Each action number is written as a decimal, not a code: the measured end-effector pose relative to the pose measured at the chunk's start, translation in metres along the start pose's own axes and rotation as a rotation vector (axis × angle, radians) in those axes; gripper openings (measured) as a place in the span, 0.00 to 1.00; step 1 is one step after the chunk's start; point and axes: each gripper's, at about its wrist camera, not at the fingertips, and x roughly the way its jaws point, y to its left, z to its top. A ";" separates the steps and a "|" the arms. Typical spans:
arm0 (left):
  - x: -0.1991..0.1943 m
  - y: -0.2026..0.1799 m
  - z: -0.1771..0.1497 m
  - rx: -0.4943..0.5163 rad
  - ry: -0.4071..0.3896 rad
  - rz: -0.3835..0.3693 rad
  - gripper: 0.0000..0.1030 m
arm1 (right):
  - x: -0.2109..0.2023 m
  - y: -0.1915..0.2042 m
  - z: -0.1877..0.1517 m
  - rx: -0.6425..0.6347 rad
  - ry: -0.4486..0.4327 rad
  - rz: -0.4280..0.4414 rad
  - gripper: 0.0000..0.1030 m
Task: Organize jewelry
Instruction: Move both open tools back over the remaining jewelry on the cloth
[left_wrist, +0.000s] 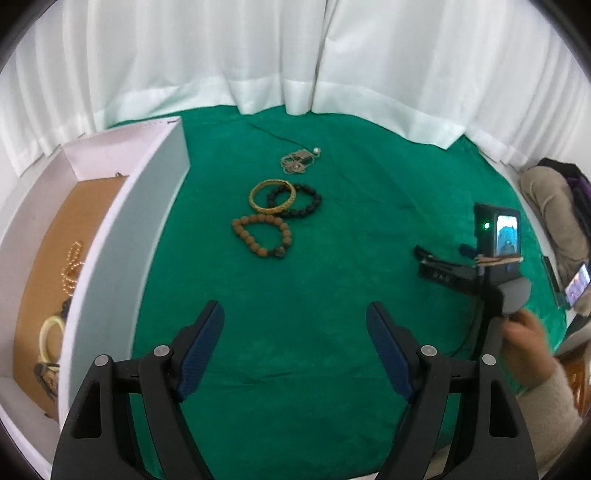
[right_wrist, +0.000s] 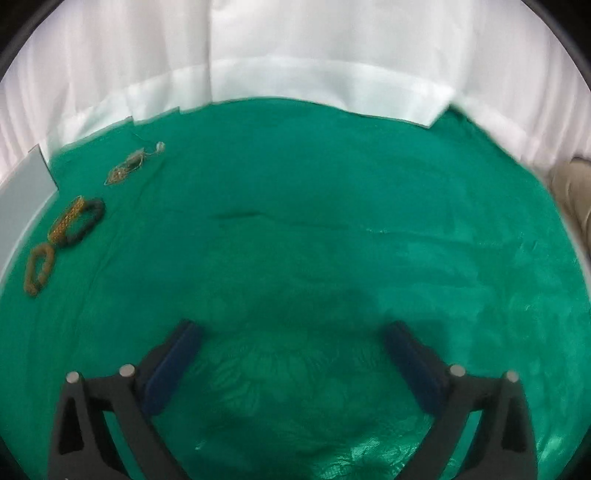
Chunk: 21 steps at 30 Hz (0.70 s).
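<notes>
While both tools hang over the green cloth-covered desk (left_wrist: 332, 258), the left gripper (left_wrist: 295, 350) sits nearest the lens in the left wrist view, its two black fingers with blue pads (left_wrist: 201, 350) spread wide with nothing between them and only bare cloth beneath. Just to its left stands the tall white rectangular storage box (left_wrist: 122, 258) with a brown cardboard floor, and inside it lie a string of small golden beads (left_wrist: 72, 269) and a pale cream bangle (left_wrist: 50, 338), along with some darker pieces too hidden to name. Off to the right, a person's hand (left_wrist: 528, 343) in a beige sleeve grips the handle of the right gripper (right_wrist: 291, 354); in the right wrist view its blue-padded fingers (right_wrist: 173, 365) are likewise spread wide and empty above the cloth, though that picture is blurred. Farther out on the desk, well apart from both sets of fingers, lies the brown wooden-bead bracelet (left_wrist: 262, 236). Just beyond it the ornate gold bangle (left_wrist: 272, 195) overlaps the black bead bracelet (left_wrist: 301, 199), the three forming a loose cluster. Farther still rests a tangled thin gold chain necklace with a white pearl (left_wrist: 299, 160). White curtains (left_wrist: 258, 55) hang behind the far edge of the desk
</notes>
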 end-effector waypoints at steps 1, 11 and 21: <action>0.000 -0.001 0.002 -0.002 -0.002 0.002 0.79 | 0.002 -0.002 0.000 0.012 0.005 0.012 1.00; 0.021 0.004 0.015 -0.085 0.034 0.053 0.79 | -0.005 -0.006 -0.006 0.015 0.002 0.014 1.00; 0.022 -0.003 0.014 -0.047 0.021 0.032 0.79 | -0.004 -0.006 -0.005 0.015 0.003 0.014 1.00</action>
